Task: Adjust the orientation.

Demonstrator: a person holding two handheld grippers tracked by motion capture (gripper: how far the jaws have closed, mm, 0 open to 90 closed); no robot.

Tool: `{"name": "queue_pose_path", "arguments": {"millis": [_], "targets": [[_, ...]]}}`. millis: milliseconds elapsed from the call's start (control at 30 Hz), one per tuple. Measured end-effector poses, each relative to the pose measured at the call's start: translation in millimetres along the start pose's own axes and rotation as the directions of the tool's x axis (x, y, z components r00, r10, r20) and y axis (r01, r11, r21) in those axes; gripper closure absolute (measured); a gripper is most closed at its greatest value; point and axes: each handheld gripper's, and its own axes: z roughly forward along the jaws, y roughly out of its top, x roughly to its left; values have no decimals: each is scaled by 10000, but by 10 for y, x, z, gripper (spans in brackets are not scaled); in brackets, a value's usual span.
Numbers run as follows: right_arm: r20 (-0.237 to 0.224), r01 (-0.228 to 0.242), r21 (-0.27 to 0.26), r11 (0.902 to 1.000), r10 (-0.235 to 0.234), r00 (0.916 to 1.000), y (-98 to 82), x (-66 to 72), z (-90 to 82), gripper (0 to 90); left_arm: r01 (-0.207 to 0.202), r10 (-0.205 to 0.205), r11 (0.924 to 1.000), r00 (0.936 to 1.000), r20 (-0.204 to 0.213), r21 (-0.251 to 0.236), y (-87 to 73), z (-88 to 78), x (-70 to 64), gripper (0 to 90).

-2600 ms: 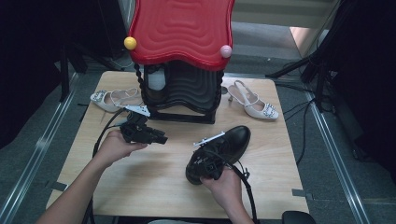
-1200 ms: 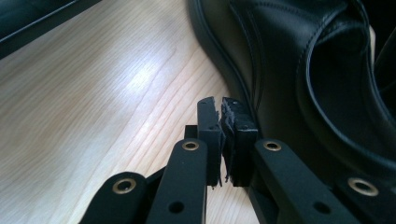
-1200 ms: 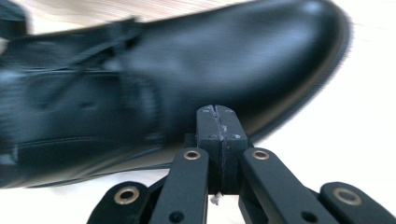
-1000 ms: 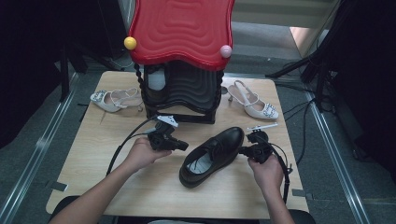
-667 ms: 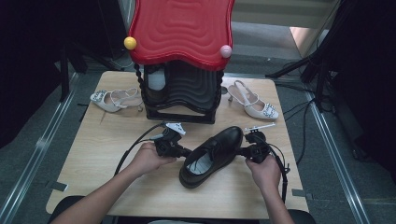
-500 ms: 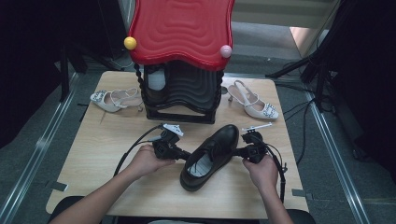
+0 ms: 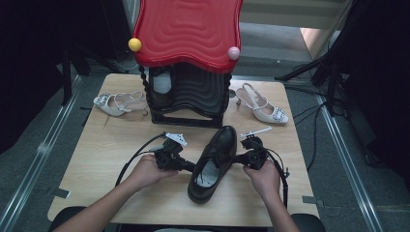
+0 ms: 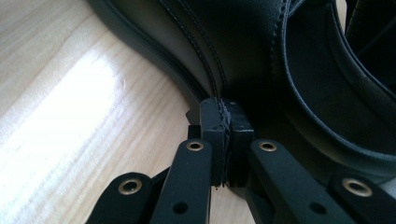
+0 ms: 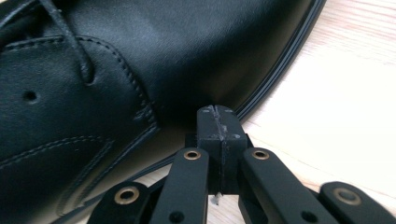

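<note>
Both closed, the left gripper and right gripper are pinching a black shoe at lower center, risking it twisting free.

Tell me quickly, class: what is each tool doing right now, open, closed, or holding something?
Left tool: closed, holding nothing, tips against the side of the black shoe.
Right tool: closed, holding nothing, tips against the shoe's other side.

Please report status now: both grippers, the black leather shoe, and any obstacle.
Left gripper shut, right gripper shut, tips against black leather lace-up shoe flanks. Shoe flat on table. Black rack just beyond toe.
</note>
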Motion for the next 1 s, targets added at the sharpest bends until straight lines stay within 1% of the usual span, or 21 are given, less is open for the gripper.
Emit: {"name": "queue_pose_path", "arguments": {"millis": [67,100,167,200,233,300,367,433,533,567,600,667,700,767,800,833,867,1000], "targets": [[-203,55,17,10000,-54,9998,11,21,20,900,-12,12,10000,10000,50,23,-29,-12,-13,886],[-183,160,63,9999,-159,9997,16,34,29,900,38,-38,10000,10000,76,-26,-43,-12,-16,883],[-152,164,67,9998,-163,9998,28,70,48,900,127,-126,9999,9999,114,-50,-65,-14,-25,883],[-154,260,79,9996,-259,9995,36,74,54,900,62,-62,10000,9999,87,-29,-71,-15,-29,884],[-188,304,76,9995,-303,9994,41,73,59,900,122,-121,9999,9998,129,-46,-82,-15,-40,884],[-361,332,97,9994,-329,9988,52,86,75,900,111,-111,9999,9999,132,-12,-97,-21,-53,881],[-346,416,91,9991,-412,9986,62,110,90,900,95,-95,10000,9998,181,22,-113,-27,-61,878],[-310,500,159,9986,-495,9983,82,142,104,900,90,-90,10000,9998,150,44,-128,-33,-69,873],[-432,607,171,9980,-600,9973,111,177,134,900,158,-158,9999,9999,43,-63,-150,-54,-71,874],[-483,720,152,9973,-712,9963,123,192,151,900,155,-157,9998,9998,-117,-142,-158,-67,-68,879],[-464,764,179,9969,-755,9961,137,218,162,900,187,-192,9995,9996,-189,-259,-165,-79,-58,884],[-595,853,136,9963,-844,9947,166,250,200,900,461,-469,9979,9987,-176,-459,-179,-113,-22,886],[-642,845,144,9963,-834,9944,184,280,222,900,494,-504,9975,9986,-184,-500,-185,-119,-9,886],[-571,969,181,9951,-957,9938,212,323,245,900,616,-637,9966,9973,-372,-543,-201,-129,16,886],[-556,1093,159,9939,-1082,9926,232,345,264,900,649,-671,9964,9970,-392,-545,-206,-133,25,885],[-533,1153,182,9932,-1142,9920,244,356,271,900,702,-721,9960,9969,-323,-555,-214,-137,33,884],[-545,1187,194,9927,-1175,9916,261,371,283,900,732,-753,9956,9966,-344,-583,-222,-140,34,884],[-499,1406,268,9897,-1391,9890,331,411,324,900,660,-683,9963,9968,-413,-541,-222,-148,29,884]]}}
